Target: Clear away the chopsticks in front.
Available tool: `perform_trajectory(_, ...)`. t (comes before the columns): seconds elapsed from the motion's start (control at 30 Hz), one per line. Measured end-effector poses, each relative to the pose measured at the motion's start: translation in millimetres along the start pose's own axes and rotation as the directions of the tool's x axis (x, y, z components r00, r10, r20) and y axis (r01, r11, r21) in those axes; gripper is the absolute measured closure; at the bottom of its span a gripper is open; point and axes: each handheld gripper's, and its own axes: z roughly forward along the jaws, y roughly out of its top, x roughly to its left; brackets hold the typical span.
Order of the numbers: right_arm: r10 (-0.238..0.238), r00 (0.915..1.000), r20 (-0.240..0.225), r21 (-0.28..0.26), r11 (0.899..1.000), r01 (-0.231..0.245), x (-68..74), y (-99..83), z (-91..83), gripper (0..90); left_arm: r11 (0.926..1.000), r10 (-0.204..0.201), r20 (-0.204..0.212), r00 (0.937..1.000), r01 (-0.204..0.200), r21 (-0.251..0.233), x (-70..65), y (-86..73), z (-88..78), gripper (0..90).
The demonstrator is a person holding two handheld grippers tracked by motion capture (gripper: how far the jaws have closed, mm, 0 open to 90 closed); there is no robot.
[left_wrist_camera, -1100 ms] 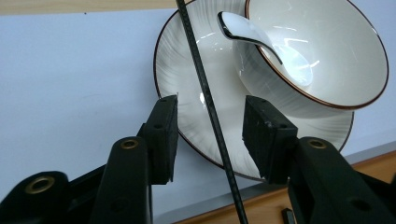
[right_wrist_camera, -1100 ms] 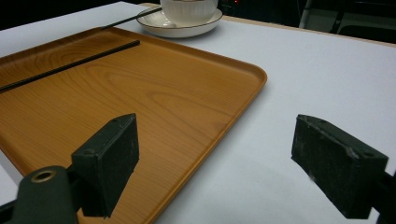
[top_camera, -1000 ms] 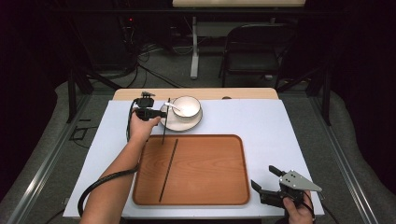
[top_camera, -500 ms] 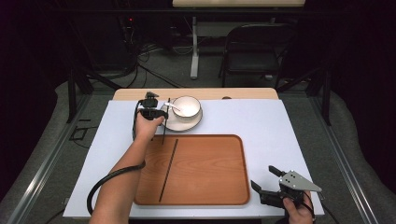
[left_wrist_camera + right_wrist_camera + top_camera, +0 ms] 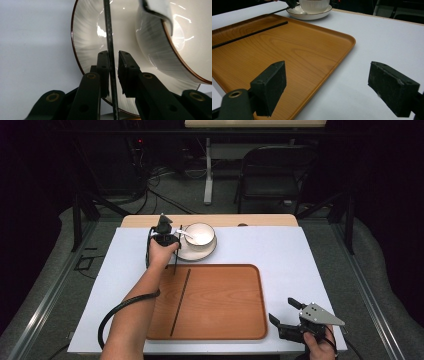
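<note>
Black chopstick (image 5: pixel 110 47) pinched between the left gripper (image 5: pixel 113 56) jaws, over the saucer (image 5: pixel 186 251) rim beside the cup (image 5: pixel 200 234). Its twin (image 5: pixel 180 301) lies on the wooden tray (image 5: pixel 225 305). Right gripper (image 5: pixel 286 316), jaws spread wide, hovers off the tray's near right corner over bare white table (image 5: pixel 300 265)
</note>
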Motion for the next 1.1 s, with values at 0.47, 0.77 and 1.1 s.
perform_trajectory(0.47,0.000,1.0000,0.000,-0.001,1.000,0.000,0.2,0.0,-0.1,14.6,0.9963,-0.086,0.043,0.9954,0.085,0.015,10.3,3.9,-10.2,85.9)
perform_trajectory(0.77,-0.003,1.0000,-0.003,-0.001,1.000,0.003,-0.1,0.0,-0.3,14.6,0.9968,-0.080,0.063,0.9948,0.080,0.006,17.9,-14.4,-36.3,85.9)
perform_trajectory(1.1,0.000,1.0000,-0.004,0.004,1.000,0.000,-0.5,0.8,1.3,14.6,0.9998,-0.014,0.112,0.9936,0.012,0.019,28.7,-79.4,-79.0,85.9)
